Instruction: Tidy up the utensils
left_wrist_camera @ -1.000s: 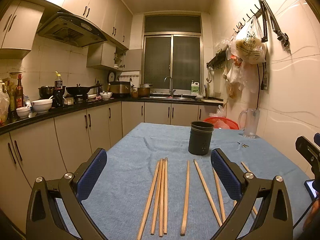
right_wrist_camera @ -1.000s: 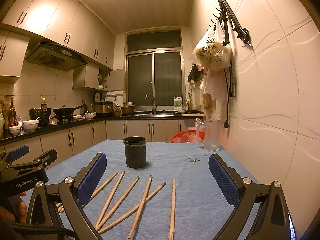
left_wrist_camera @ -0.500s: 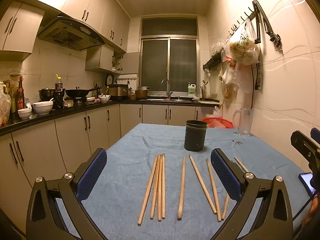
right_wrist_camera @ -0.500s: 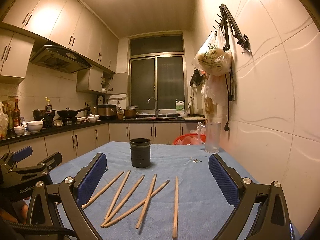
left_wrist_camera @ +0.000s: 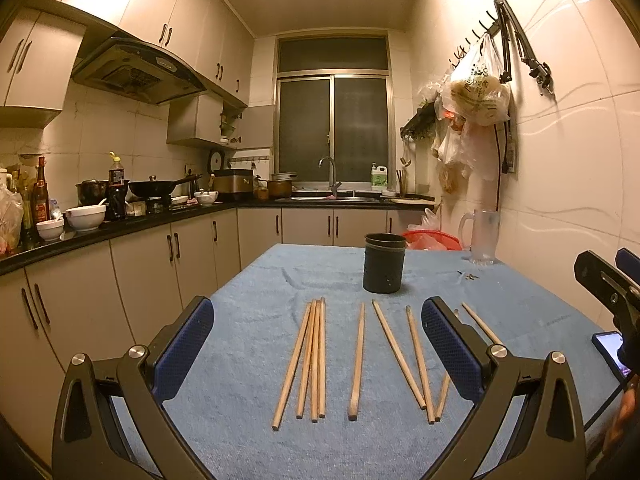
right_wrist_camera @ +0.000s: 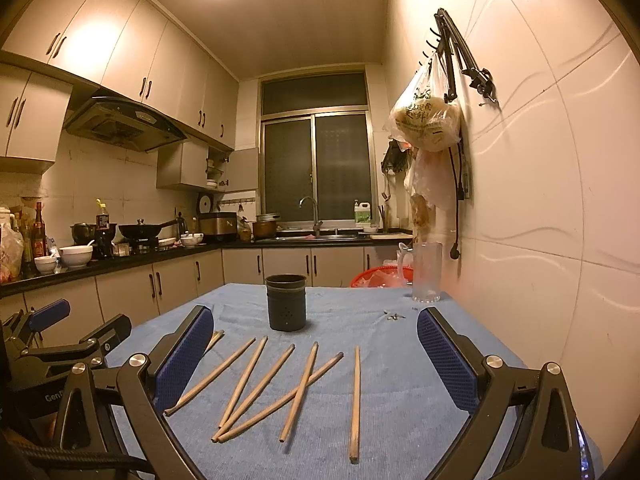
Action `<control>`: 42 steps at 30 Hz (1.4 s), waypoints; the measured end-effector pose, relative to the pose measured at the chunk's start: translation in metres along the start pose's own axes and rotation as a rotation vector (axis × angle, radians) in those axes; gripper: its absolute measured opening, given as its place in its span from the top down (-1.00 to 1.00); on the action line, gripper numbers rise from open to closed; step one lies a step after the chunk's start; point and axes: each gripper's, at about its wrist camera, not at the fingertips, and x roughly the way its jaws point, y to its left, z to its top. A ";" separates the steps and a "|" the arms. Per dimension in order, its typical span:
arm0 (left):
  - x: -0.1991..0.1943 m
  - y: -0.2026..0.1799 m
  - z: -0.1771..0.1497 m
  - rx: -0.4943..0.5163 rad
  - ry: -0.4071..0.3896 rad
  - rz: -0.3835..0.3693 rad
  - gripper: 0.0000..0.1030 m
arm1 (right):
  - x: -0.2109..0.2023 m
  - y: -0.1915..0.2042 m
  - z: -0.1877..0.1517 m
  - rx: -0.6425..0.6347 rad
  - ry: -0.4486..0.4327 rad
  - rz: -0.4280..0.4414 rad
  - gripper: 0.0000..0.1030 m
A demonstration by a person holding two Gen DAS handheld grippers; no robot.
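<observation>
Several wooden chopsticks (left_wrist_camera: pixel 316 356) lie loose on the blue cloth of the table (left_wrist_camera: pixel 256 320); they also show in the right wrist view (right_wrist_camera: pixel 276 384). A dark round holder (left_wrist_camera: pixel 383 268) stands upright behind them, seen in the right wrist view too (right_wrist_camera: pixel 286 302). My left gripper (left_wrist_camera: pixel 318 344) is open and empty, above the near ends of the chopsticks. My right gripper (right_wrist_camera: pixel 316 354) is open and empty, held above the right-hand chopsticks. The right gripper shows at the right edge of the left wrist view (left_wrist_camera: pixel 612 284).
A clear plastic jug (left_wrist_camera: pixel 482 236) stands at the table's far right by the wall. A red basket (left_wrist_camera: pixel 430 240) sits beyond the table. Small metal bits (right_wrist_camera: pixel 394 315) lie on the cloth. A phone (left_wrist_camera: pixel 610 346) lies at the right edge. Kitchen counters run along the left.
Both grippers have drawn back and tilted up, so the chopsticks and holder sit farther off in each view. Jaws stay open. Nothing on the table has moved.
</observation>
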 end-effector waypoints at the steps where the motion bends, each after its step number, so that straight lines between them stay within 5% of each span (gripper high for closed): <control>1: -0.001 -0.001 0.000 0.001 -0.001 0.000 -1.00 | 0.000 0.000 0.000 0.002 0.001 0.001 -1.00; 17: 0.007 -0.003 0.002 0.012 0.033 -0.001 -1.00 | 0.010 -0.007 -0.002 0.008 0.030 -0.006 -1.00; 28: 0.044 0.003 0.010 0.031 0.126 -0.002 -1.00 | 0.052 -0.016 0.008 0.008 0.156 -0.018 -1.00; 31: 0.074 0.005 0.013 0.052 0.275 -0.020 -1.00 | 0.071 -0.022 0.012 0.009 0.228 -0.015 -1.00; 34: 0.118 0.018 0.010 0.043 0.511 -0.054 -1.00 | 0.097 -0.032 0.018 0.001 0.340 -0.011 -1.00; 42: 0.189 0.049 0.030 -0.022 0.671 -0.151 -1.00 | 0.163 -0.075 0.022 0.088 0.602 0.036 -1.00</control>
